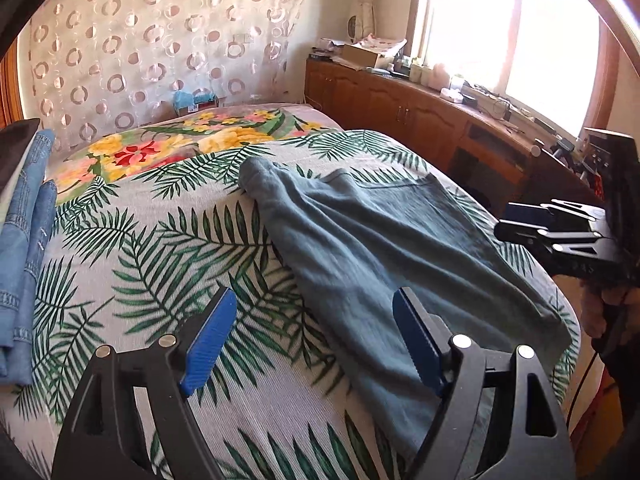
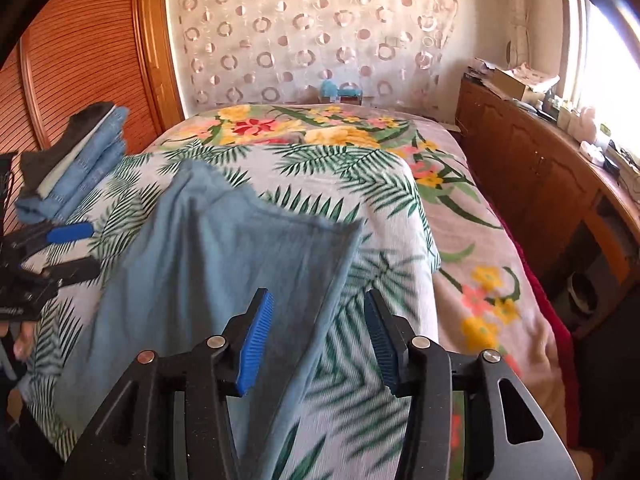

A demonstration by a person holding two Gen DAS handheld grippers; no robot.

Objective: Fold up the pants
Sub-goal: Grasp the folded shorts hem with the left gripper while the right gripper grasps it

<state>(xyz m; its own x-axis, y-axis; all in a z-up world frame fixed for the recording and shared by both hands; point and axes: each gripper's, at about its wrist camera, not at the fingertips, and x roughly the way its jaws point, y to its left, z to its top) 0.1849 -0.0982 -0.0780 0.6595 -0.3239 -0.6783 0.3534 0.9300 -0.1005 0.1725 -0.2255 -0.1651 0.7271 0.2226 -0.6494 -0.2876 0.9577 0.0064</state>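
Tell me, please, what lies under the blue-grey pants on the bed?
The pants lie on the palm-leaf sheet; a floral blanket shows beyond it. Anything directly beneath them is covered.

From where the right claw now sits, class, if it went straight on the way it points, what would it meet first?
Most likely the blue-grey pants. The right claw is open, and the garment's right edge runs between its fingers, over the palm-leaf sheet. Depth is unclear, so it could graze the sheet beside that edge instead.

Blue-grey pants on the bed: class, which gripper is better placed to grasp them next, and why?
Probably the right gripper: its open jaws straddle the near edge of the pants. The left gripper, also open, mostly faces the bedspread beside them.
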